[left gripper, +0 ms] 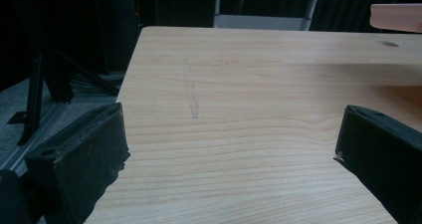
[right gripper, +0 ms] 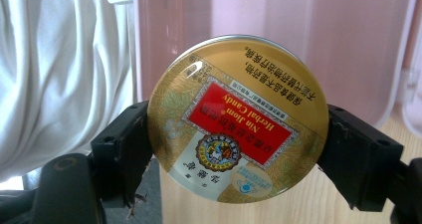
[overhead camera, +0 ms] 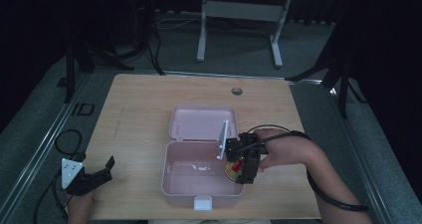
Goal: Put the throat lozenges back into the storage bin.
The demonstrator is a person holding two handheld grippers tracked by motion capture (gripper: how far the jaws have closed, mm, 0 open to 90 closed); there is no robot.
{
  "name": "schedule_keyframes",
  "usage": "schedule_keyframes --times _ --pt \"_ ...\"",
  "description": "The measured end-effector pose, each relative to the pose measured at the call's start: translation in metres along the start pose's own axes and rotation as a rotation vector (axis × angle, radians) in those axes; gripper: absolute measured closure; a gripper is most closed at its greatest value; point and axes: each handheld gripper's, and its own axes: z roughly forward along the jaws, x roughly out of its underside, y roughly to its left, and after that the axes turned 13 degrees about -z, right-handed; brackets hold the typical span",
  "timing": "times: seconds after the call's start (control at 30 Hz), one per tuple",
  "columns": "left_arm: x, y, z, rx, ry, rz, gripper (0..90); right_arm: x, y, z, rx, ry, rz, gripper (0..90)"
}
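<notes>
A: Where do you have the tin?

B: I hold the tin [right gripper: 238, 119] in the right gripper [overhead camera: 242, 165], jaws shut on its round rim, one on each side. In the high view it sits right of centre, at the right wall of the open pink box [overhead camera: 171, 184], near the lower right corner of it.

A: And the left gripper?

B: The left gripper [overhead camera: 94, 176] is at the lower left of the high view, well apart from the box. Its jaws are wide open with nothing between them, just bare table [left gripper: 259, 84] ahead.

A: How do you mean to set the tin in?

B: I judge the step is to bring it over the wall and down inside. I would keep the grip square on the rim, since a round tin could roll out of two flat jaws, and lift enough to clear the wall before I go left.

A: Any tight spots?

B: The lid [overhead camera: 204, 122] lies back at the top of the box, and the gripper's grey plate [overhead camera: 222, 139] stands near it. The box floor looks mostly free, so I have room toward the frame's centre.
</notes>
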Motion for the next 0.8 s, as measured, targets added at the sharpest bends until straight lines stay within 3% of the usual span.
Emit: schedule_keyframes --times 0.33,0.47,0.5,0.8 --pt "0.000 0.000 0.000 0.001 -0.001 -0.001 0.4 -0.015 -0.010 0.030 -0.020 0.035 -0.067 19.7" --pt "0.000 0.000 0.000 0.001 -0.001 0.000 0.4 -0.018 -0.012 0.042 -0.033 0.048 -0.070 19.8" --pt "0.000 0.000 0.000 0.001 -0.001 0.000 0.4 -0.019 -0.014 0.052 -0.042 0.068 -0.067 19.8" --pt "0.000 0.000 0.000 0.003 -0.001 -0.001 0.4 -0.024 -0.020 0.078 -0.064 0.079 -0.067 19.7"
